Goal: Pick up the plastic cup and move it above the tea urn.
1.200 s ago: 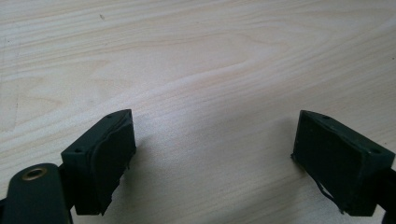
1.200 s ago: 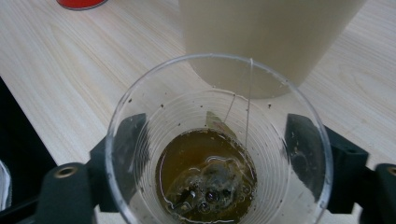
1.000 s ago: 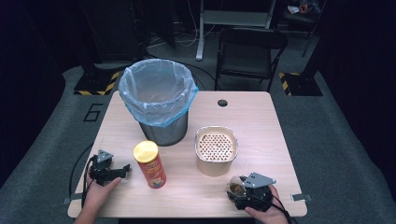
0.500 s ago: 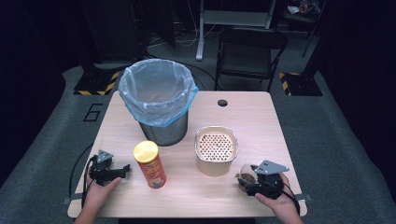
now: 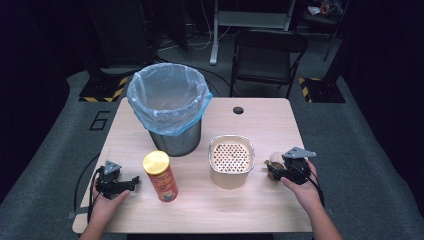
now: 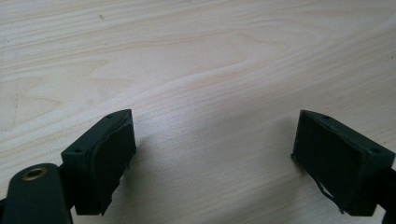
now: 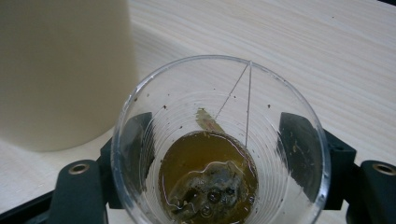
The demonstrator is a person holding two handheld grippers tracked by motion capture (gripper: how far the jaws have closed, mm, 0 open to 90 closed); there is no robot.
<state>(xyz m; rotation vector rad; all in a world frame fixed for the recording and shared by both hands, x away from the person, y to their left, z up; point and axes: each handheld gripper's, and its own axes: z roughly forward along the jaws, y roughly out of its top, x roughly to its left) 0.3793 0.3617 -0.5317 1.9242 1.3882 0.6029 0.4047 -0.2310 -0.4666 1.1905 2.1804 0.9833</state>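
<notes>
Clear cup [image 7: 219, 144] walls half-hiding right gripper [image 7: 219, 154] pads [image 7: 299, 154]

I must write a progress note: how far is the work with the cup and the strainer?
Done: right gripper grips the clear cup, with tea and a teabag inside, beside the strainer container. In hand: cup upright, nothing poured. Left: probably straining, then the lined bin. Left gripper is open on the table.

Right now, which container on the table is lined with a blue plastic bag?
The tall metal bin at the back; the strainer pot, chips can and clear cup have none.
</notes>
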